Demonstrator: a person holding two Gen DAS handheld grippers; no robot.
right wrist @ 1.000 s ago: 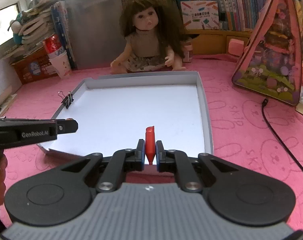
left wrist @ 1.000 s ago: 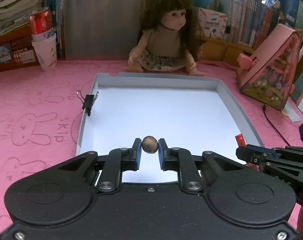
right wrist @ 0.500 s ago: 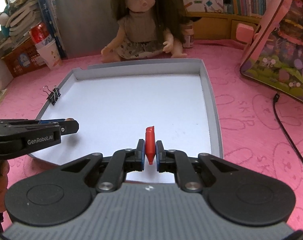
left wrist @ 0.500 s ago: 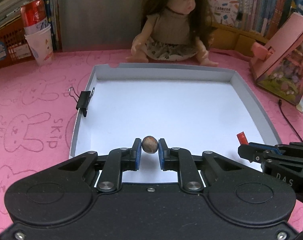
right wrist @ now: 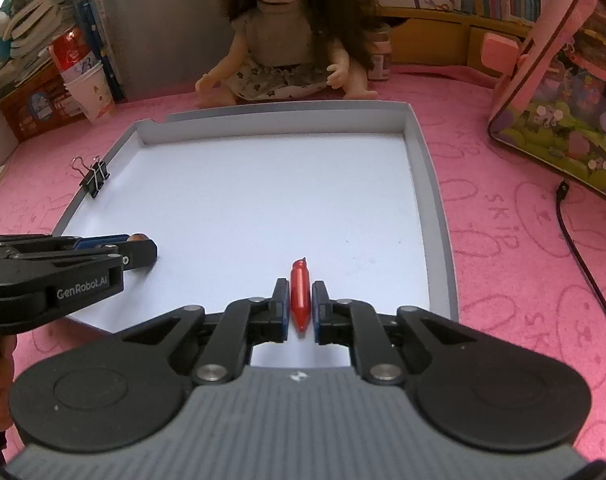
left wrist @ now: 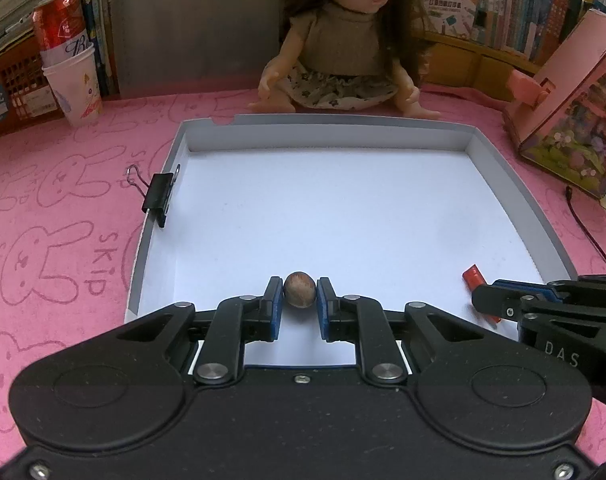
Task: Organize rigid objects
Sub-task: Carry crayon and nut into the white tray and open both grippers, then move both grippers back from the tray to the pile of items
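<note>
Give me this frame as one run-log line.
left claw: shut on nut | right claw: just opening, red marker between pads | both over white tray

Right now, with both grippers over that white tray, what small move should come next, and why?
Probably open the left gripper to drop the nut. Its pads pinch the nut low over the tray. The right gripper has just been opening, and a gap shows beside the red pen lying between its jaws.

Even soft light; fisheye-bent edges; sharp focus
</note>
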